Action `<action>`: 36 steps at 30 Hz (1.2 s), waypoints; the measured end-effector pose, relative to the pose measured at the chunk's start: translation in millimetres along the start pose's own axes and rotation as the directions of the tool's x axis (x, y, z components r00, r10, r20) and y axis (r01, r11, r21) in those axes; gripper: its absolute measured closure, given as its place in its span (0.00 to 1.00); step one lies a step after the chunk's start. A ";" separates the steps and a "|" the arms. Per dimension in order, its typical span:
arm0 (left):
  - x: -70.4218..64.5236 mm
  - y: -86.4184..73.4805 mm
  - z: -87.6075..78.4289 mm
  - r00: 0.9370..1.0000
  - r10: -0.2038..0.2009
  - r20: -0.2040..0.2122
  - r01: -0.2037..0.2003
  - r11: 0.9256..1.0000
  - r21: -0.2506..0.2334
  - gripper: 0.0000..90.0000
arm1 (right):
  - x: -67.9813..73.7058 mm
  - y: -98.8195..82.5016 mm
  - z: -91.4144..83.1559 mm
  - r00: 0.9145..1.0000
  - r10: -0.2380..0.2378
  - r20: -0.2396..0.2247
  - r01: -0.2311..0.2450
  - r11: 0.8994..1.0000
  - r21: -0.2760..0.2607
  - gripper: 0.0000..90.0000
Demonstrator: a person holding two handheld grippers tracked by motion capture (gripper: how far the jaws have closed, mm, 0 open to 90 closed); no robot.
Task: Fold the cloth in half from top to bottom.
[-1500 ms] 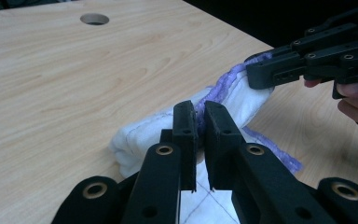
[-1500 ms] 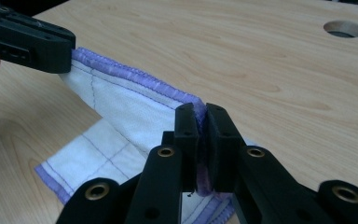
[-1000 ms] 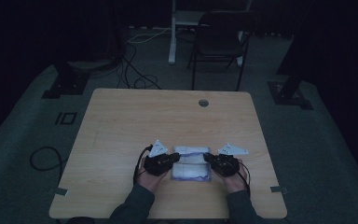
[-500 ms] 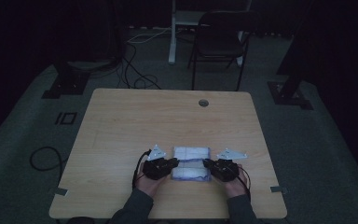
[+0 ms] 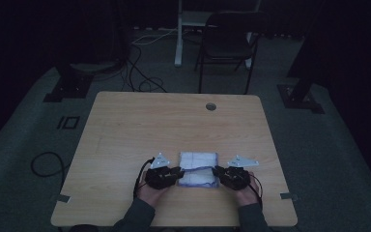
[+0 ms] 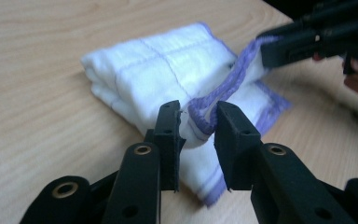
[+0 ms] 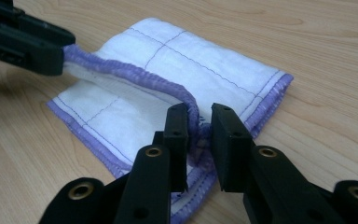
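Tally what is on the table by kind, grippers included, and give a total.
Folded white cloth with purple hem: 1
Grippers, left gripper and right gripper: 2
Total: 3

Black tool [image 6: 198,133] jaws with brass-ringed screw holes, dark sleeves [image 5: 134,218].

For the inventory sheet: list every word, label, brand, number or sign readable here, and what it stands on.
None can be read: the folded white cloth bears just purple stitched lines and purple edging, and the wooden table and both grippers' black jaws carry no print or label.
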State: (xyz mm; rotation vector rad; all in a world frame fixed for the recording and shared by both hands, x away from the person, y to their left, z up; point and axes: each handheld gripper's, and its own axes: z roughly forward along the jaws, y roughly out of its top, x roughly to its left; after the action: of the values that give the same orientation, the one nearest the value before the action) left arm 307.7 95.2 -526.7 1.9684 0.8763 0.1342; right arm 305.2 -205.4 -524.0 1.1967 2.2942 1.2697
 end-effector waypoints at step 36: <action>1.8 -1.3 -14.0 0.994 0.071 -0.080 -0.069 0.997 0.025 0.74 | -12.7 -9.9 -11.1 0.995 0.069 0.076 -0.065 0.997 -0.049 0.72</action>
State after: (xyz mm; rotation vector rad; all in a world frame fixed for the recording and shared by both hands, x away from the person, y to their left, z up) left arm 302.4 106.8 -520.5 2.0268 0.8645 0.2477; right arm 301.5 -224.3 -527.3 1.2940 2.1753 1.2689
